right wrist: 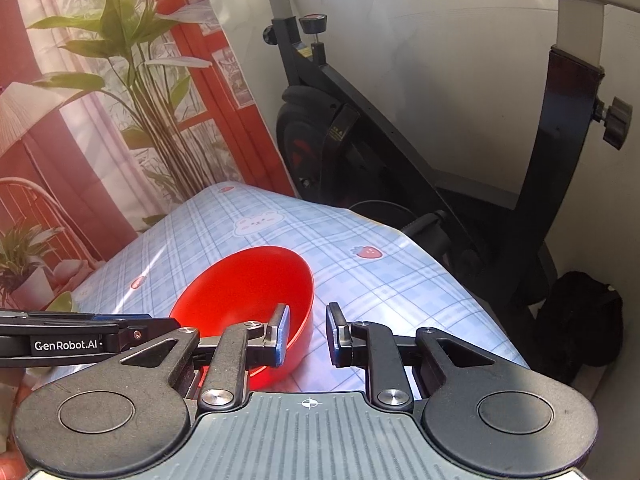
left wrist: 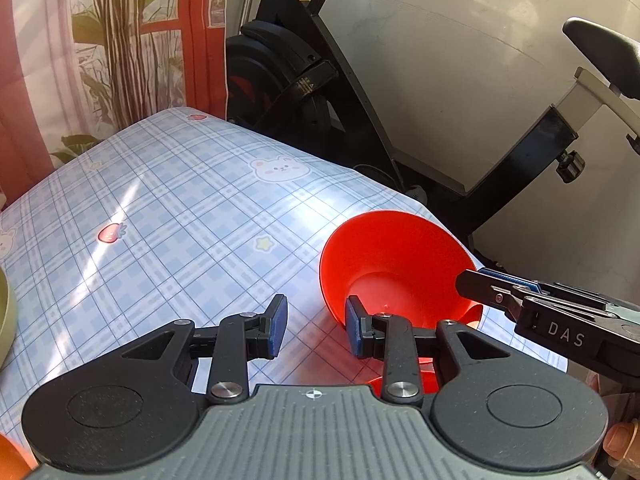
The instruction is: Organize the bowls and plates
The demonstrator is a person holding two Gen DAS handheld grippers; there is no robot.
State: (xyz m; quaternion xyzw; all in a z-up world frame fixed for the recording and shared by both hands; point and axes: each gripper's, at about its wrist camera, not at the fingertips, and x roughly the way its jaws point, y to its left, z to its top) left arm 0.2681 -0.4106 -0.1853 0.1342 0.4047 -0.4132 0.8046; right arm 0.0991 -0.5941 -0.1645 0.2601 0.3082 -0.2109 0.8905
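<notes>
A red bowl (left wrist: 396,264) is near the right edge of the checked tablecloth (left wrist: 180,208), its mouth facing up and slightly tilted. My right gripper (right wrist: 307,334) straddles the red bowl (right wrist: 240,292) at its right rim, one finger inside, one outside, shut on the wall. From the left wrist view the right gripper (left wrist: 466,278) reaches in from the right onto that rim. My left gripper (left wrist: 316,326) is open with only cloth between its pads. Its right finger (left wrist: 354,328) stands against the bowl's near outer wall. The left gripper (right wrist: 176,326) shows side-on by the bowl's left rim.
An exercise bike (left wrist: 320,80) stands close behind the table's far and right edges. A pale green bowl (left wrist: 6,320) sits at the left edge, and something orange (left wrist: 10,458) shows at the bottom left. A black bag (right wrist: 580,316) lies on the floor to the right.
</notes>
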